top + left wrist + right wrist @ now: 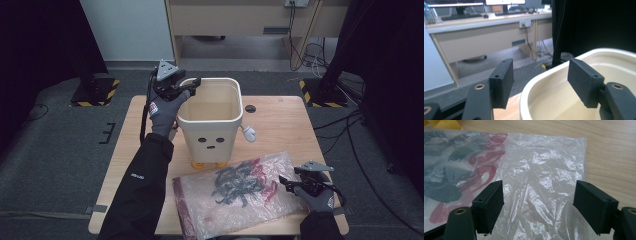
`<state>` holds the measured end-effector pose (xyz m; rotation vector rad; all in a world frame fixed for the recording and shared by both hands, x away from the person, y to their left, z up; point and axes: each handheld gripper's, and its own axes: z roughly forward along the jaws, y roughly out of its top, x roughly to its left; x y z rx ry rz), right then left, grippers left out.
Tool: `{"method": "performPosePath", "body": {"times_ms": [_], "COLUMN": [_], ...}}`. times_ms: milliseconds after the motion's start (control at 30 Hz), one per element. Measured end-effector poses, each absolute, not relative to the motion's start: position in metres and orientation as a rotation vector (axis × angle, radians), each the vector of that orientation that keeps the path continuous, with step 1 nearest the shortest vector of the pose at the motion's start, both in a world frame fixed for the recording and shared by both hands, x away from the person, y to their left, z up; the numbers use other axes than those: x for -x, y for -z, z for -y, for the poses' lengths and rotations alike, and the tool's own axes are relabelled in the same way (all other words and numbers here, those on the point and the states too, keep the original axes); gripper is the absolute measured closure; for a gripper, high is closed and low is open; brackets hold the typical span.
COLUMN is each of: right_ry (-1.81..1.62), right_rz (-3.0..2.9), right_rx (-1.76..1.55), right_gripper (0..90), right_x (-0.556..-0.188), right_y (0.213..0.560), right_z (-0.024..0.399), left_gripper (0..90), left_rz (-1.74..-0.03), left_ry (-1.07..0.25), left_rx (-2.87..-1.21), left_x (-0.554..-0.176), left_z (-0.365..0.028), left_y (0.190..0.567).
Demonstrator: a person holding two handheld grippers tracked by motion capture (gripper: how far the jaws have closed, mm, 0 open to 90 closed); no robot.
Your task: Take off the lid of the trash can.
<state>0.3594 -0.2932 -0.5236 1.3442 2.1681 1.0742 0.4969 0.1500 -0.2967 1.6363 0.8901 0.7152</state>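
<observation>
Cream bin point(212, 120) is parked mid-table; its far-left rim is straddled by the left gripper point(192, 86), jaws apart, rim not pinched. Crinkly plastic bag point(240, 192) lies near, right gripper point(286, 183) spread over its edge. Probably light, slippery; best pinched there

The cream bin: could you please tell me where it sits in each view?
High view: cream bin centre, on the table.
Left gripper view: its rim lower right, between the open jaws.
Right gripper view: plastic bag on the table, the shared landmark, instead.
</observation>
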Motion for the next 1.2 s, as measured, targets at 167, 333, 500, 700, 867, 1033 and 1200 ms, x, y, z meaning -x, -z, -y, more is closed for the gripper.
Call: {"method": "performPosePath", "body": {"times_ms": [167,333,500,700,867,1033,1200], "right_ry": [-1.07,-1.061,-1.056,-1.05,-1.046,-1.046,-1.042], "right_rz": [-2.173,-2.182,-2.188,-2.192,-2.2,-2.203,-2.206], "right_rx": [-1.347,-1.344,-1.338,-1.336,-1.336,-1.347,-1.333], "right_gripper": [24.1,24.1,24.1,24.0,23.9,23.8,23.8], "right_x": [-0.36,-0.36,-0.361,-0.361,-0.361,-0.361,-0.361], "right_y": [0.524,0.525,0.526,0.526,0.526,0.526,0.526], "right_z": [0.293,0.293,0.292,0.292,0.292,0.291,0.291], "left_gripper": [39.4,40.6,45.2,53.3,53.6,54.4,55.6], "left_rz": [-0.917,-0.937,-0.942,-0.949,-0.955,-0.952,-0.966], "left_ry": [-0.65,-0.639,-0.614,-0.601,-0.601,-0.613,-0.61], "left_rx": [-1.646,-1.705,-1.702,-1.705,-1.71,-1.739,-1.73], "left_x": [-0.502,-0.504,-0.505,-0.506,-0.508,-0.509,-0.509], "left_z": [-0.15,-0.152,-0.152,-0.152,-0.152,-0.151,-0.151], "left_y": [0.304,0.306,0.306,0.306,0.305,0.304,0.304]}}
